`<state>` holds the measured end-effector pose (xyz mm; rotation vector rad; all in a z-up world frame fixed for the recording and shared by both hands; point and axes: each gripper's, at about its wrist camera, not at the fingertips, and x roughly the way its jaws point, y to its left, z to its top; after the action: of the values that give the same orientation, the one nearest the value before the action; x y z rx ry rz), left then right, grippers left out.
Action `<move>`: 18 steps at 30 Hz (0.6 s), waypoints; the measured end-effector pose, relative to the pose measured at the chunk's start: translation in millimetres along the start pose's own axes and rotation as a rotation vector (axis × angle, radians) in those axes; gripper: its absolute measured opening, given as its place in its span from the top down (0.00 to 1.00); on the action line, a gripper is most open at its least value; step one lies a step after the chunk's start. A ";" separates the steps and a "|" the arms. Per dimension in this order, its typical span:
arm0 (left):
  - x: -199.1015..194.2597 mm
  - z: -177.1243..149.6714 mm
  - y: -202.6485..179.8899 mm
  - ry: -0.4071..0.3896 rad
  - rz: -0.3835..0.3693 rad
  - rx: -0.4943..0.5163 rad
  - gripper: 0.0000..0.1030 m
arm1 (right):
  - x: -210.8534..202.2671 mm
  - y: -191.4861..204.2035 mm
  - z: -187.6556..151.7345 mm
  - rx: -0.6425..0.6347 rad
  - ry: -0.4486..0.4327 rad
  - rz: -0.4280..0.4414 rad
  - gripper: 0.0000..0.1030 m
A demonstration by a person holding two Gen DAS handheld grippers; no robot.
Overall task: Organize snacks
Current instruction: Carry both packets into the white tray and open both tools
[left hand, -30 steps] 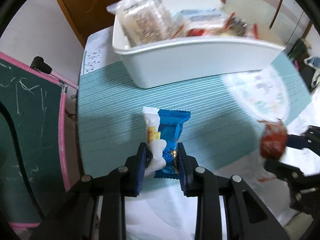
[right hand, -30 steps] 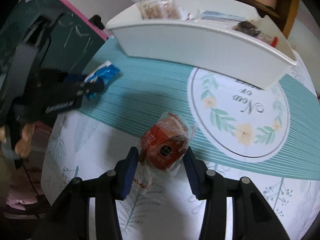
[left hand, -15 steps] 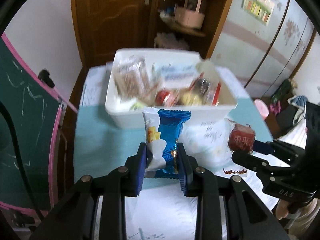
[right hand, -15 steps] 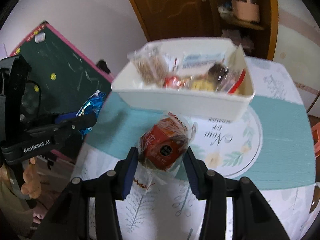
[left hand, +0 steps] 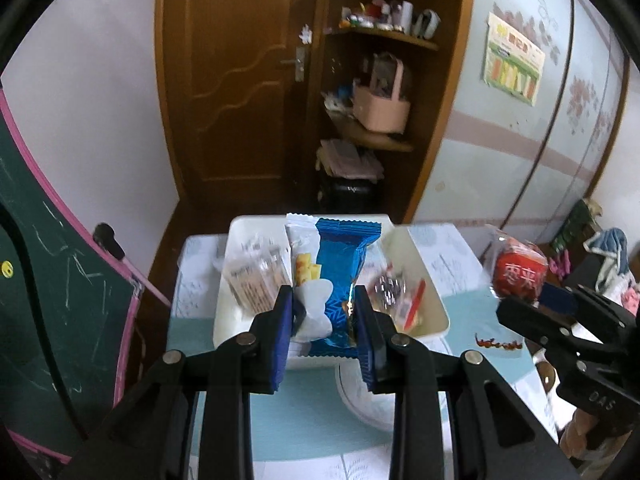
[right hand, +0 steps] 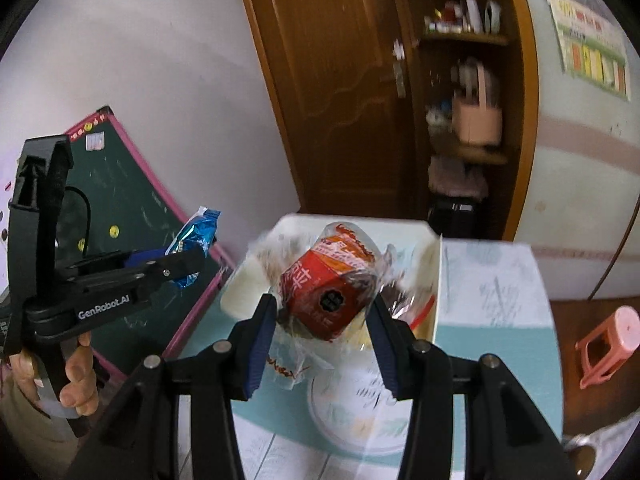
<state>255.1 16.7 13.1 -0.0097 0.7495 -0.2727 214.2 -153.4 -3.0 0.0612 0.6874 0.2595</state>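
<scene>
Since a second ago both grippers have risen well clear of the desk (left hand: 304, 424) and tipped back, so the white bin (left hand: 434, 300) that loomed close then now sits lower and farther off, with the wooden door (left hand: 240, 80) and corner shelves (left hand: 380, 136) filling the upper view; the left gripper (left hand: 324, 320) is held level over the near edge of the bin, its jaws closed to a narrow gap on the lower half of the blue-and-white snack packet (left hand: 334, 276), which stands upright between them; the right gripper (right hand: 324, 320) hangs to its right at like height, its jaws set wider and clamped on the red wrapped snack (right hand: 326, 292), whose clear wrapper trails below; in the right wrist view that snack hovers above the bin's (right hand: 240, 300) near rim; the bin itself rests on the teal-striped desk and holds a clear packet of biscuits (left hand: 256, 280) at its left end and other blurred wrappers; a bare hand (right hand: 76, 380) grips the left tool's handle.
</scene>
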 end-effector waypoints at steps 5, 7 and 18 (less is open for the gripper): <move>2.0 20.5 -3.0 -0.017 0.011 -0.009 0.74 | 0.3 -0.3 21.0 -0.025 -0.042 -0.033 0.55; 4.3 26.3 -5.3 -0.025 0.026 -0.006 0.74 | 3.2 -0.8 29.8 -0.025 -0.049 -0.043 0.55; 32.5 37.5 -3.9 -0.024 0.087 -0.012 0.74 | 10.3 -2.4 55.2 -0.036 -0.086 -0.078 0.55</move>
<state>302.1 1.5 19.1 0.0082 0.7259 -0.1845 257.3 -151.4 32.9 0.0107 0.5985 0.1931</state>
